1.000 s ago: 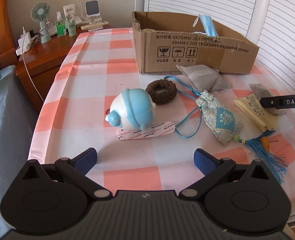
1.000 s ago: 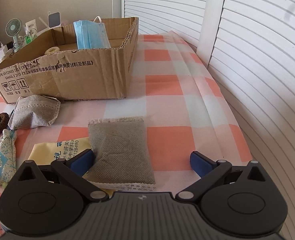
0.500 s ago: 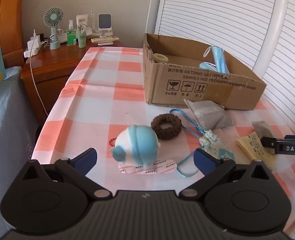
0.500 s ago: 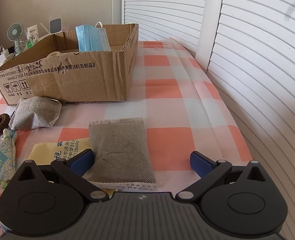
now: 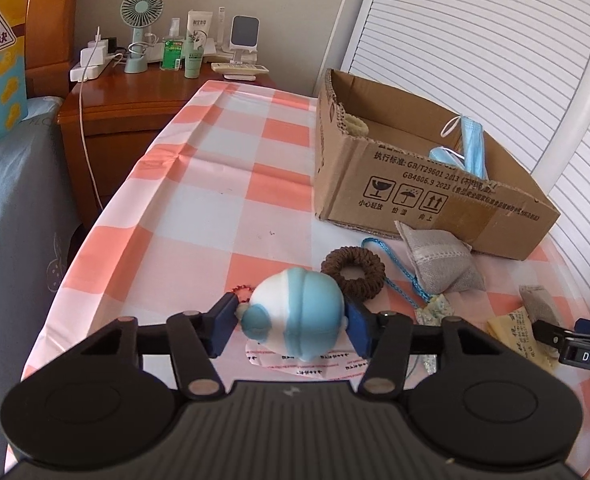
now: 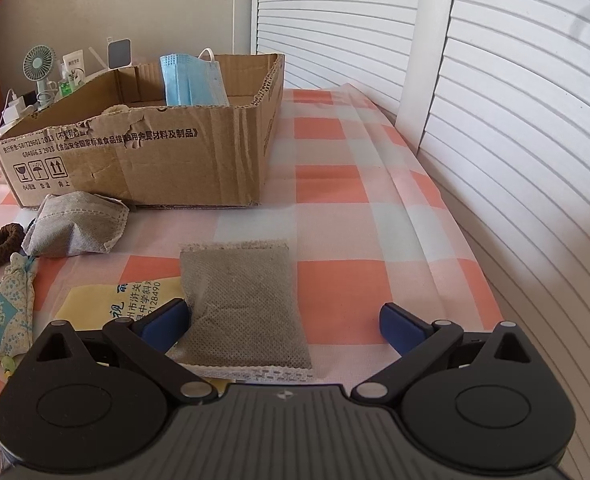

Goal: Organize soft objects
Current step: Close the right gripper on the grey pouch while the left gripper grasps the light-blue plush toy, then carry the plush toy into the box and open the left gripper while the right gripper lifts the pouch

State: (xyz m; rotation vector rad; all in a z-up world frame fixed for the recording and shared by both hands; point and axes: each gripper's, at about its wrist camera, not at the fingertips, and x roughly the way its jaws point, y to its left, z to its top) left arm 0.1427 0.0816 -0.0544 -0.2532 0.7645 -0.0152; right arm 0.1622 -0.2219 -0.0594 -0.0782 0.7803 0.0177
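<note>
My left gripper [image 5: 291,322] is shut on a blue and white soft toy [image 5: 297,312], its pads pressing both sides, just above a flat white pouch [image 5: 307,366]. A brown scrunchie [image 5: 353,270], a grey sachet [image 5: 441,264] and a cardboard box [image 5: 427,196] holding a blue face mask [image 5: 469,152] lie beyond. My right gripper [image 6: 283,326] is open low over the table, with a flat grey mesh sachet [image 6: 243,300] between its fingers, nearer the left pad. A yellow packet [image 6: 115,300] lies under that sachet.
A blue patterned pouch [image 6: 9,316] with a cord lies at the left of the right wrist view. A wooden nightstand [image 5: 135,100] with a fan and bottles stands beyond the checked table [image 5: 235,184]. White shutters [image 6: 515,120] run along the right.
My left gripper moved forward and down around the soft toy and shut on it. My right gripper stayed open and almost still over the grey mesh sachet.
</note>
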